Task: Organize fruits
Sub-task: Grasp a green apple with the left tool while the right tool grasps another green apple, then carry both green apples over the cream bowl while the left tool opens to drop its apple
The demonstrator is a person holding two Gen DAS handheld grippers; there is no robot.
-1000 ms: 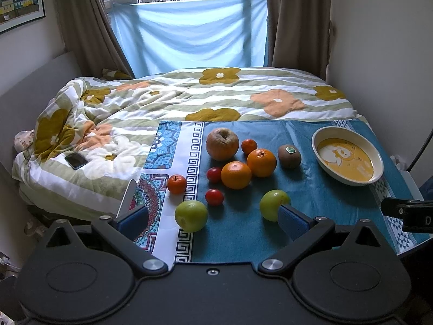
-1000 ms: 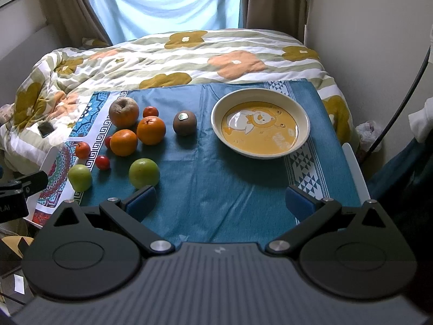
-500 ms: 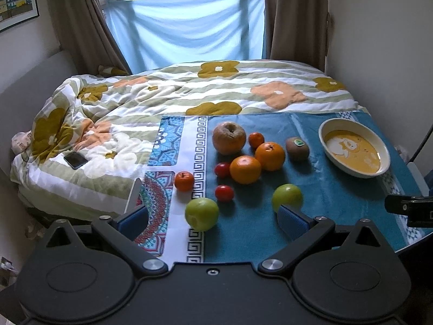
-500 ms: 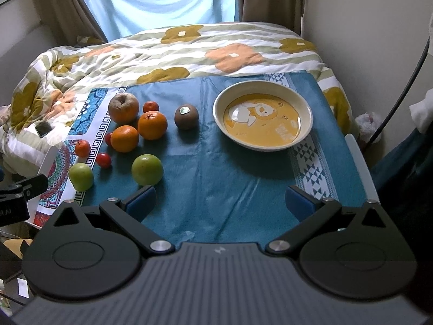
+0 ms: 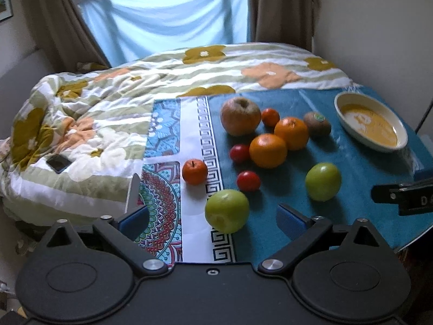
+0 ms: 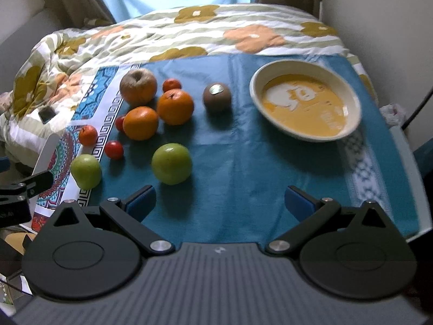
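Fruit lies on a blue tablecloth (image 5: 360, 168): a brownish apple (image 5: 239, 116), two oranges (image 5: 268, 150) (image 5: 291, 133), a kiwi (image 5: 317, 128), small tangerines, cherry tomatoes and two green apples. My left gripper (image 5: 212, 220) hovers low over the near green apple (image 5: 226, 210). The apple sits between the wide fingers, the pads are clear of it, and the jaws are closing. My right gripper (image 6: 220, 203) is open over bare cloth, with the other green apple (image 6: 171, 167) just beyond its left finger. An empty cream bowl (image 6: 308, 63) with a yellow inside stands at the right.
The table's front and right edges (image 6: 406, 162) are close. A bed with a flowered quilt (image 5: 108, 94) lies behind and to the left, with a phone (image 5: 58, 163) on it. One of the right gripper's fingers (image 5: 400, 193) pokes in at the right of the left wrist view.
Both grippers have come down and forward toward the table, so the fruit looms larger. The near green apple now lies between the left fingers. The fruit itself has not moved.
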